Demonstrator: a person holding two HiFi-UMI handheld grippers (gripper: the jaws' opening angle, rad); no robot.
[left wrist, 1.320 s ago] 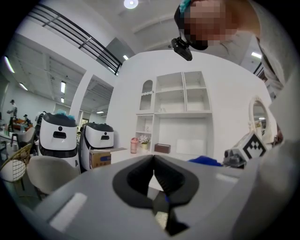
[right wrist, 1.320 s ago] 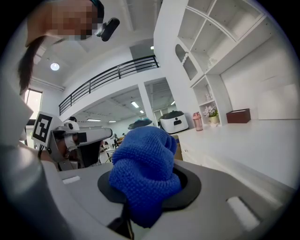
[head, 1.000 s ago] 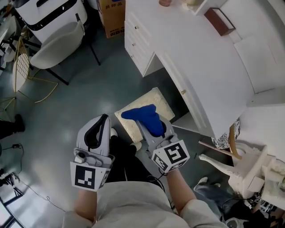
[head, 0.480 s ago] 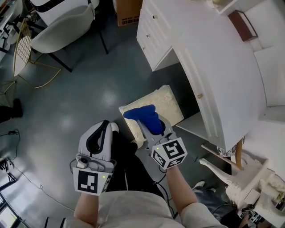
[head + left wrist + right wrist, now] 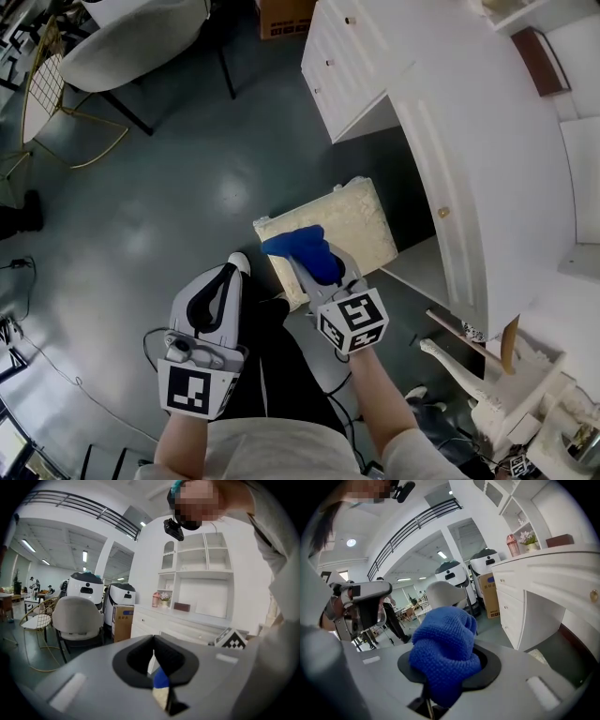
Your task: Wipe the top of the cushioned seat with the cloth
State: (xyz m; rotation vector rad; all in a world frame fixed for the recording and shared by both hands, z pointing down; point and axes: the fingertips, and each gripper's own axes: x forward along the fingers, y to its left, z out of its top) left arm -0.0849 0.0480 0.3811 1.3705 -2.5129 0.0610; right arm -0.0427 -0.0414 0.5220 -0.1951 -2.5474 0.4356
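Note:
The cushioned seat [image 5: 352, 220] is a cream square stool top on the floor beside the white desk. A bunched blue cloth [image 5: 307, 251] hangs over the seat's near left corner, with my right gripper [image 5: 314, 267] shut on it; in the right gripper view the blue cloth [image 5: 443, 656] bulges out between the jaws. My left gripper [image 5: 223, 279] is held left of the seat over the floor, jaws shut and holding nothing. Through its jaws I glimpse a sliver of the blue cloth [image 5: 161, 679] and the seat [image 5: 161, 696].
A white desk with drawers [image 5: 450, 122] stands right of the seat. A grey chair [image 5: 131, 47] and a gold wire frame [image 5: 52, 103] are at the far left, and a cardboard box [image 5: 286, 17] stands at the top. A carved white leg [image 5: 464, 361] lies at the lower right.
The head view has shifted, so the seat and desk sit further right and lower in the picture. Both grippers keep their pose, the right one still holding the cloth at the seat's near corner.

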